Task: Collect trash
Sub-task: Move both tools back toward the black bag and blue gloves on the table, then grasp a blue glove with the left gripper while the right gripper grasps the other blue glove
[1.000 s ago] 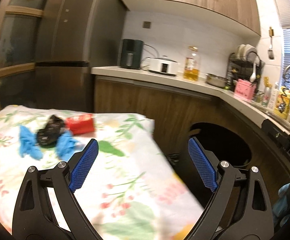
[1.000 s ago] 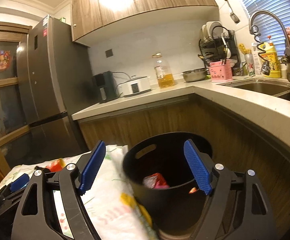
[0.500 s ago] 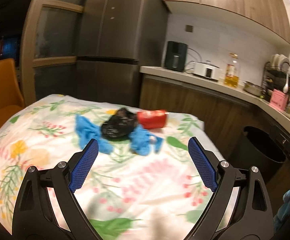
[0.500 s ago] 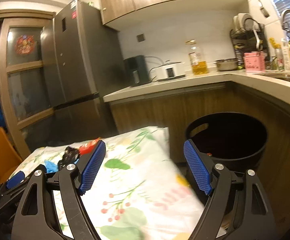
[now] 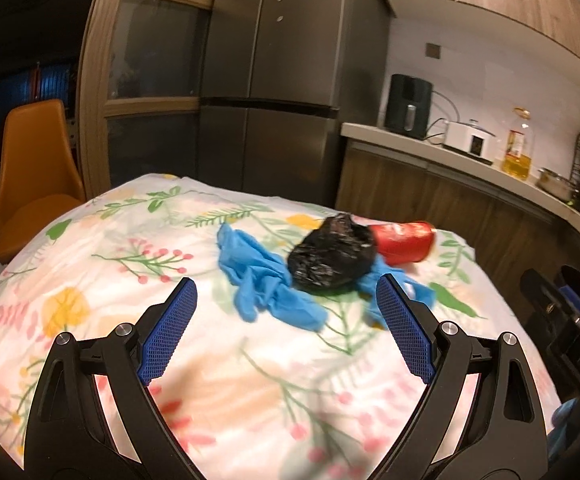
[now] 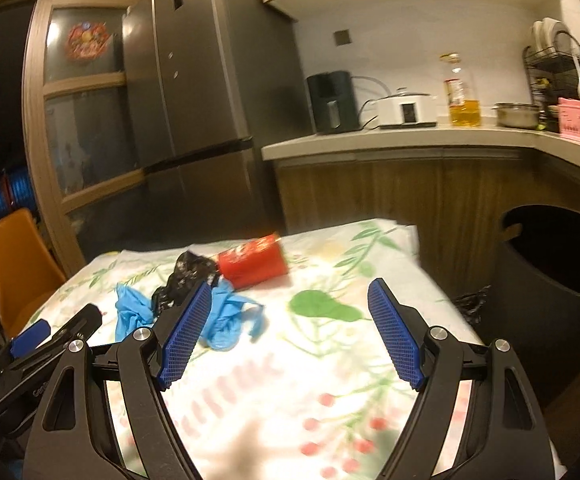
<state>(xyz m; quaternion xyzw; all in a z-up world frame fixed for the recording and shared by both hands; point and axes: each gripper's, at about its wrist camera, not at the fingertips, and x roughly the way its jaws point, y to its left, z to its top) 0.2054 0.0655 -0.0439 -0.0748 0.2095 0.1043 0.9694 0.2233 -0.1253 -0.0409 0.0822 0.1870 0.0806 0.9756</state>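
Floral cloth is covering the table [image 5: 102, 264], and the remaining trash is lying in one tight heap toward its far right part: a crumpled black plastic bag [image 5: 331, 256] is sitting on top of blue gloves [image 5: 262, 280], with a red can [image 5: 403, 240] lying on its side and touching the bag's right edge. The left gripper [image 5: 286, 324] is hovering over the near side of the cloth with its jaws standing wide apart and nothing between them, the heap lying just beyond its tips. The right gripper [image 6: 290, 330] is likewise spread wide and carrying nothing, and is pointing across the cloth with the can [image 6: 252, 264] ahead and left of its line. The black bin [image 6: 549, 276] is standing on the floor off the table's right edge, well apart from the heap. Because the items are overlapping, a closing grip is likely to be catching only a fold of glove or bag and dragging its neighbours along. The can could be rolling off the far edge if nudged, and the loose cloth could be bunching between the pads instead of the trash.
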